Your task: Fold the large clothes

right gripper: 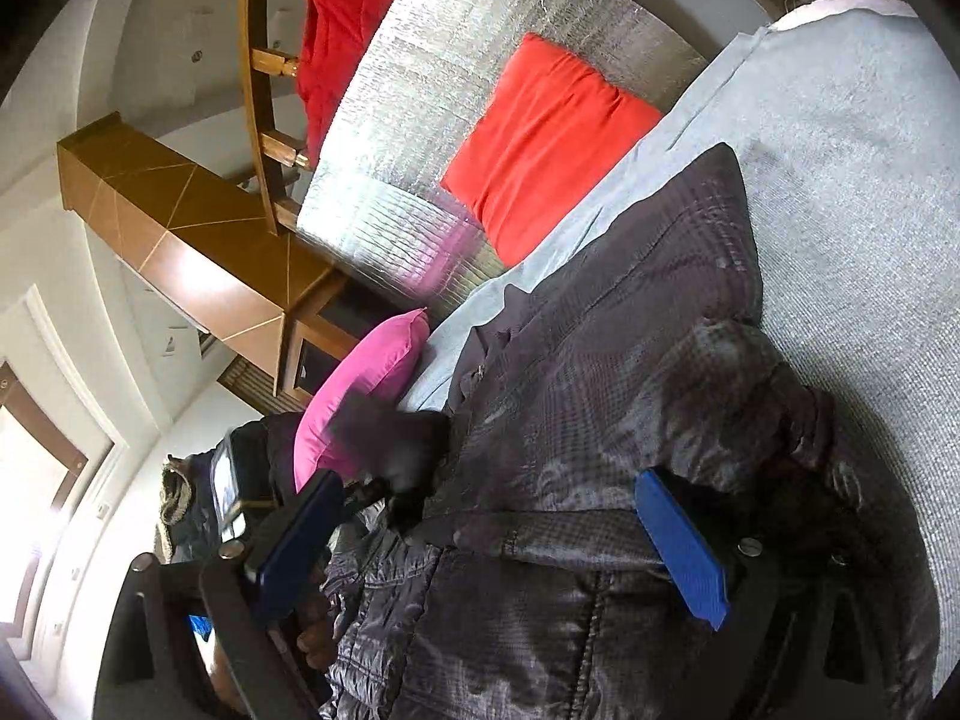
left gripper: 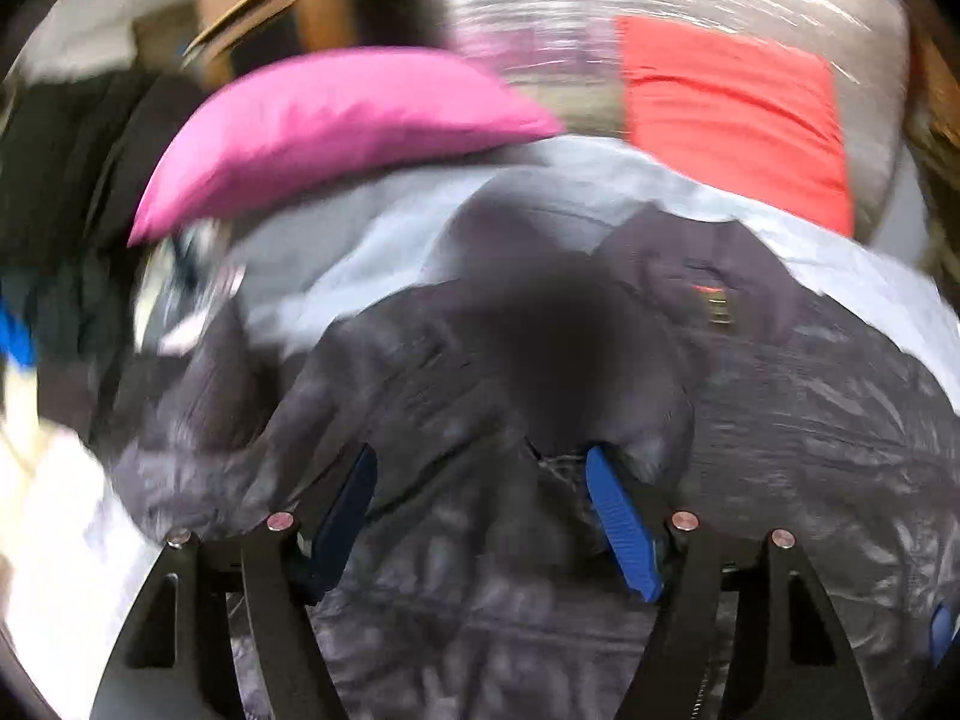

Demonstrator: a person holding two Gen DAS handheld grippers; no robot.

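A large dark grey quilted jacket (left gripper: 540, 360) lies spread on a light blue bed cover (left gripper: 360, 252). My left gripper (left gripper: 480, 456) hovers over the jacket's middle with its jaws apart. A raised fold of the fabric sits between the blue pads (left gripper: 618, 528), and the picture is blurred. In the right wrist view the same jacket (right gripper: 600, 390) runs from the near edge toward the pillows. My right gripper (right gripper: 489, 480) stands wide open low over the jacket. A band of fabric runs between its fingers (right gripper: 678, 546), which do not squeeze it.
A pink pillow (right gripper: 366, 384) and an orange-red pillow (right gripper: 546, 144) lie at the bed's head on a silver quilted mat (right gripper: 432, 90). A wooden headboard (right gripper: 264, 90) and cabinet (right gripper: 198, 240) stand behind. Dark clothes (right gripper: 186, 510) are piled beside the pink pillow.
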